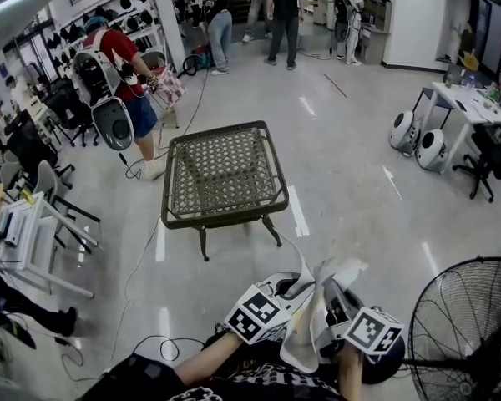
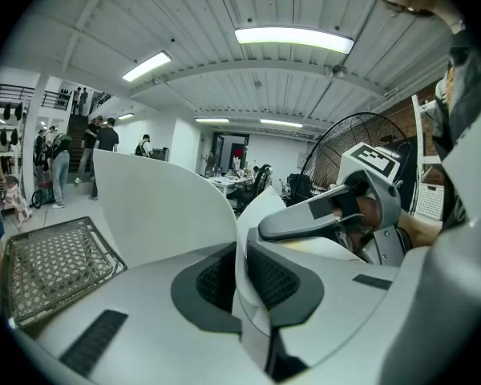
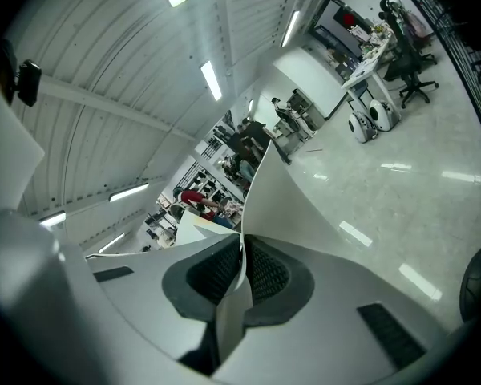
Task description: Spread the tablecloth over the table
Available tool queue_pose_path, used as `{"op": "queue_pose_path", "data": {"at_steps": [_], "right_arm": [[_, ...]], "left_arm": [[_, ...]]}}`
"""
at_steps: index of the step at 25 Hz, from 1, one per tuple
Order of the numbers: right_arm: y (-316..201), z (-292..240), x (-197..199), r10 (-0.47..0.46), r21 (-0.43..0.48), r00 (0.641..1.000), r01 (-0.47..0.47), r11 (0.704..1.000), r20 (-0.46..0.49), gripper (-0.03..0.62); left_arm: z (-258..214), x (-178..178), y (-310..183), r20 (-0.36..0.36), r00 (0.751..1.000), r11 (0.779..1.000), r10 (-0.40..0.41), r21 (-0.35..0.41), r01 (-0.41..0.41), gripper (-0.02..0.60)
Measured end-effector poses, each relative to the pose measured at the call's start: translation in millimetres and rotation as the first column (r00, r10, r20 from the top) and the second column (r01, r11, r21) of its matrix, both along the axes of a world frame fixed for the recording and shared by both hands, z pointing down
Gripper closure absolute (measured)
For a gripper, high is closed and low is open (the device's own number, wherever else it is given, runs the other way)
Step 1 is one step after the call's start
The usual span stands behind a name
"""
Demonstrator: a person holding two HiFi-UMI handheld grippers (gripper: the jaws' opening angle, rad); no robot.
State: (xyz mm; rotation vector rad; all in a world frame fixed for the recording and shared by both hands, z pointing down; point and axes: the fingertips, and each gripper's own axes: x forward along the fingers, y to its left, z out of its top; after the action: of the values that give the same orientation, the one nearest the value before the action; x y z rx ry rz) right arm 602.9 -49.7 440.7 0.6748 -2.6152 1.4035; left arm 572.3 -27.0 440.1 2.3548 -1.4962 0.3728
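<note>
A white tablecloth (image 1: 316, 312) hangs bunched between my two grippers at the bottom of the head view. My left gripper (image 1: 294, 295) is shut on one edge of it, and the cloth (image 2: 164, 207) rises as a curved sheet from the pinched jaws in the left gripper view. My right gripper (image 1: 332, 301) is shut on another edge, where the cloth (image 3: 284, 195) fans up from the jaws in the right gripper view. The table (image 1: 223, 174), dark metal with a woven mesh top, stands bare on the floor some way ahead of both grippers. It shows low left as the table (image 2: 52, 265) in the left gripper view.
A standing fan (image 1: 463, 328) is close at my right. A person in red (image 1: 117, 73) stands just beyond the table's left corner beside a chair. Cables (image 1: 142, 257) trail on the floor left of the table. Desks and white equipment (image 1: 417, 136) lie far right.
</note>
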Motion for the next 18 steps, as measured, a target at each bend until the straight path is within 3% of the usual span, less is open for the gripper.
{"op": "queue_pose_path", "data": {"at_steps": [11, 18], "right_arm": [[-51, 8, -4, 0.100, 0.009, 0.994, -0.099, 0.995, -0.033, 0.569], [-97, -2, -62, 0.208, 0.053, 0.974, -0.203, 0.978, -0.093, 0.571]], "left_arm": [[-2, -35, -47, 0.005, 1.000, 1.000, 0.023, -0.005, -0.023, 0.545], [3, -98, -92, 0.029, 0.993, 0.993, 0.113, 0.009, -0.114, 0.545]]}}
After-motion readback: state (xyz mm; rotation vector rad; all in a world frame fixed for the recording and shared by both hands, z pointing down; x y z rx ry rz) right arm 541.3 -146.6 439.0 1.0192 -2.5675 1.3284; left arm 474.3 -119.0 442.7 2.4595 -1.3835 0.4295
